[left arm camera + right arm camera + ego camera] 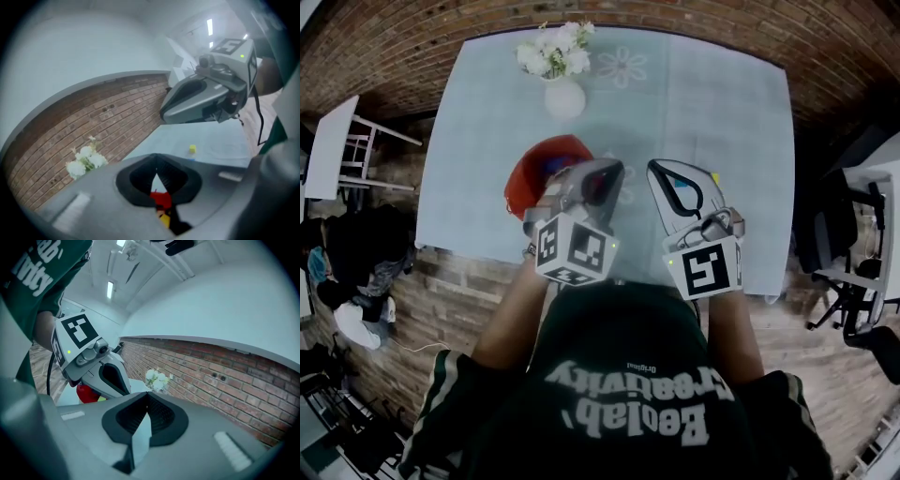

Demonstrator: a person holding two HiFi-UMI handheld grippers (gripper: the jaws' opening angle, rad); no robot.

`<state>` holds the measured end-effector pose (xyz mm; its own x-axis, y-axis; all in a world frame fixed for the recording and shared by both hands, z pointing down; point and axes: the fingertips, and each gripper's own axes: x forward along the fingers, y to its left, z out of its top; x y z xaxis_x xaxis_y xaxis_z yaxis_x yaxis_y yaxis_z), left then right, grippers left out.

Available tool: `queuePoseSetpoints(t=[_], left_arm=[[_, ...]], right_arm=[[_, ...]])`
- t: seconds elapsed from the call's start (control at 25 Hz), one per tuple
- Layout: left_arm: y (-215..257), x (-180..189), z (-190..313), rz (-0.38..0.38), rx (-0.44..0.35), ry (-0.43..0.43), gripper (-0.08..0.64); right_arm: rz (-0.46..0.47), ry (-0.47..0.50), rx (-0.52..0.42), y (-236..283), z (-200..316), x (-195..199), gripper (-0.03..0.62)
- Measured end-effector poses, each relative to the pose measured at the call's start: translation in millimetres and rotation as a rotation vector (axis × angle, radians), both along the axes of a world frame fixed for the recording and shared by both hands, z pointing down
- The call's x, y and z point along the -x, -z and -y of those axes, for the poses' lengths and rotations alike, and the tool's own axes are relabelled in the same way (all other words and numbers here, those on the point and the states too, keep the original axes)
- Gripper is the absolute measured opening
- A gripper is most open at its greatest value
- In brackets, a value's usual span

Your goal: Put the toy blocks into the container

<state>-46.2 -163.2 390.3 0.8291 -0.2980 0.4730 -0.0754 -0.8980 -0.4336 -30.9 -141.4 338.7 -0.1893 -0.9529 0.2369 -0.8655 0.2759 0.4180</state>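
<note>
Both grippers are held side by side over the near half of the table (741,141), each at the end of a forearm stretched forward from the body. The left gripper (602,180) is tipped downward with its nose over the right edge of the container (534,173). The right gripper (667,183) is held flatter and lies just beside it, the two apart.

In the left gripper view the jaws are seen pressed together at the tips. In the right gripper view the jaws likewise meet at the tips, and only tablecloth is seen through the slit below them.

Much of the container is covered by the left gripper in the head view. In the left gripper view only a patch of red with a scrap of yellow under it is seen through the gap beneath the closed tips. Whether that yellow scrap is a toy inside the container cannot be made out, and nothing is seen pinched. In the right gripper view the container shows as a red bulge under the left gripper.

A yellow block (192,149) lies on the cloth beyond the left jaws, below the right gripper and well apart from the container. It is too small for its long axis or heading to be told. The container's mouth is turned upward. Flowers (555,47) in a vase (564,99) stand at the far edge.
</note>
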Motion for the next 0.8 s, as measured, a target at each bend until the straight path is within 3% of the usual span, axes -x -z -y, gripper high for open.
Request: queuePoseSetpoints(t=[0.4, 0.8], left_arm=[[-5.9, -88.3, -58.9, 0.006, 0.027, -0.018, 0.002], [-14.9, -143.2, -89.0, 0.033, 0.027, 0.012, 0.002]], right_arm=[[0.010, -0.042, 0.006, 2.5, -55.9, -97.4, 0.006], [0.035, -0.021, 0.010, -3.9, -83.0, -157.4, 0.006]])
